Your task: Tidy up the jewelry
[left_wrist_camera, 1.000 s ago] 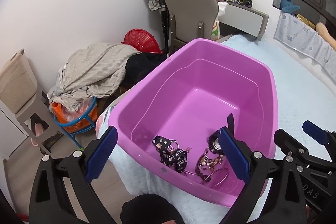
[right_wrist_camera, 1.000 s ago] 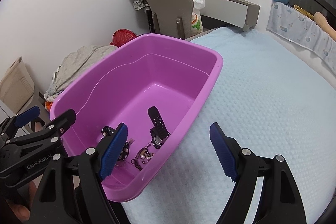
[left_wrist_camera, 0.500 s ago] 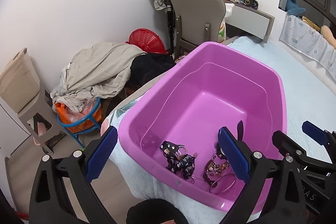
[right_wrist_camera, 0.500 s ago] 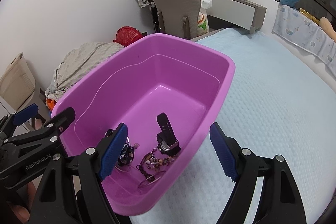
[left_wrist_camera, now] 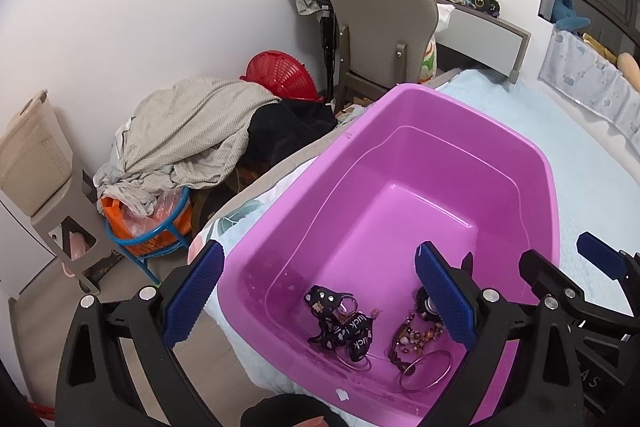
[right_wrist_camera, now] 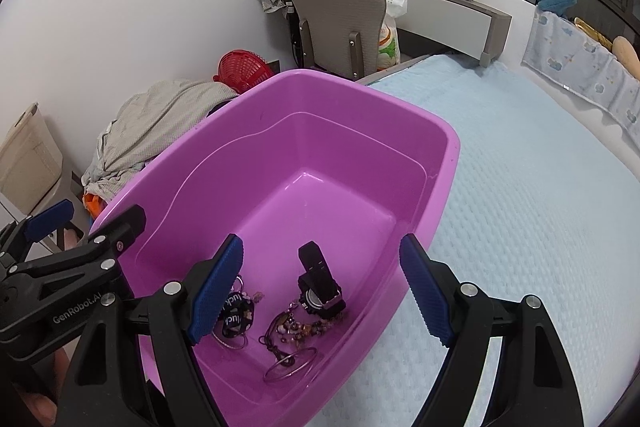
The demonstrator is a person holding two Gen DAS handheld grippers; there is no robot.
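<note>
A big pink tub [right_wrist_camera: 436, 163] sits on a pale blue bed [right_wrist_camera: 540, 187]. All the jewelry seen lies in the near end of the tub, in one small heap. Both claws hang above that end, spread wide and holding nothing — the left claw [left_wrist_camera: 316, 295] over the near wall, the right claw [right_wrist_camera: 320, 291] over the heap.

No jewelry shows on the bed. So this could be the end of putting things in, or the moment before picking things out to sort them. The pictures do not say which.

In the heap lie a black watch [right_wrist_camera: 320, 287] with its strap sticking up, a black charm [left_wrist_camera: 340, 323], a bead string [right_wrist_camera: 296, 327] and a thin ring [right_wrist_camera: 290, 365]. They touch and cross, so lifting one piece alone would need a careful pinch.

The charm reads "luck" in white. The left claw's arm reads "GenRobot.AI" — seen from the right camera.
</note>
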